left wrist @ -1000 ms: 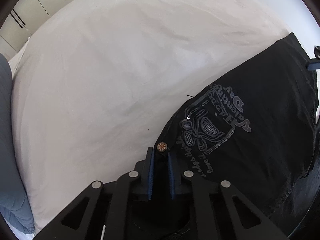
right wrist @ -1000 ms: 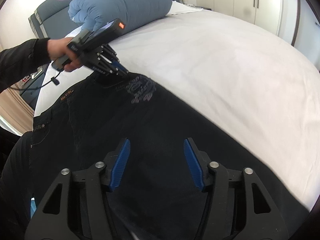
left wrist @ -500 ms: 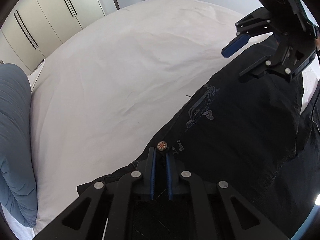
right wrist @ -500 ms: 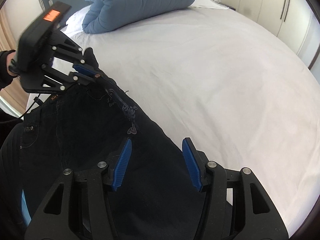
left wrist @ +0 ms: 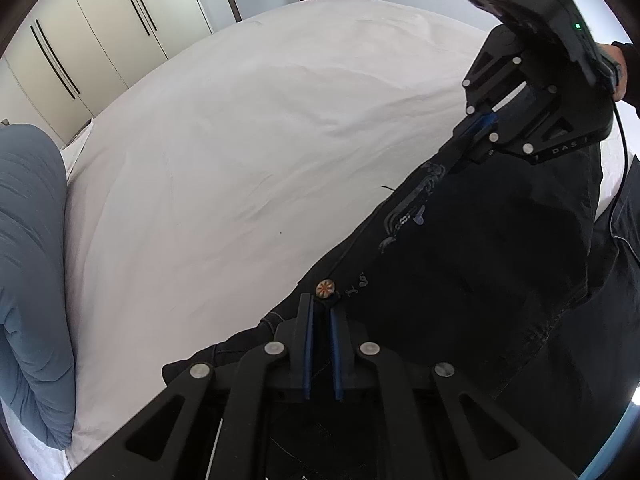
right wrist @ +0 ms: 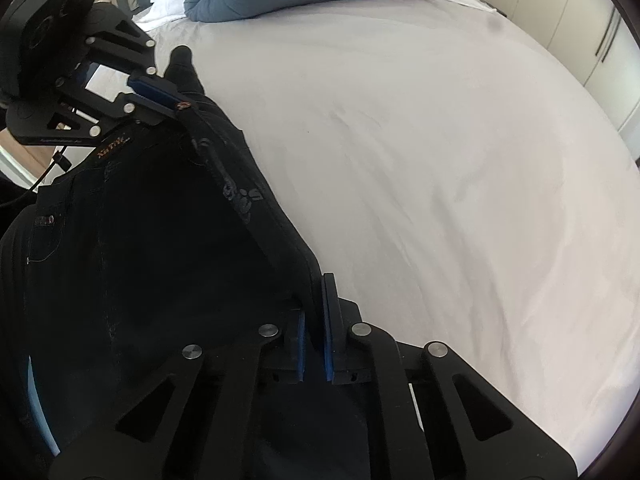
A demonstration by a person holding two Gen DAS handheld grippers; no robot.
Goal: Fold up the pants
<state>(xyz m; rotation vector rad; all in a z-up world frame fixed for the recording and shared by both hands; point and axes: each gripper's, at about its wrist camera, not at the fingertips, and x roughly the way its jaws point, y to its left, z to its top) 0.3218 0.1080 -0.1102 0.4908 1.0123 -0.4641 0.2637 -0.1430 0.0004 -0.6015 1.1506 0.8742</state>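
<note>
White bed sheet (left wrist: 240, 160) is covering the bed, lightly wrinkled. Cream wardrobe doors (left wrist: 80, 48) with dark handles are standing behind it. Blue-grey duvet (left wrist: 32, 272) is lying bunched at the bed's head end. Black pants (left wrist: 480, 272) are lying along the near edge of the bed, one edge lifted off the sheet. Left gripper (left wrist: 321, 312) jaws are clamping the waistband just below the copper button (left wrist: 324, 289). Right gripper (right wrist: 313, 308) jaws are pinching the raised pants edge. Printed pocket graphic (left wrist: 412, 208) is sitting between both grippers.
</note>
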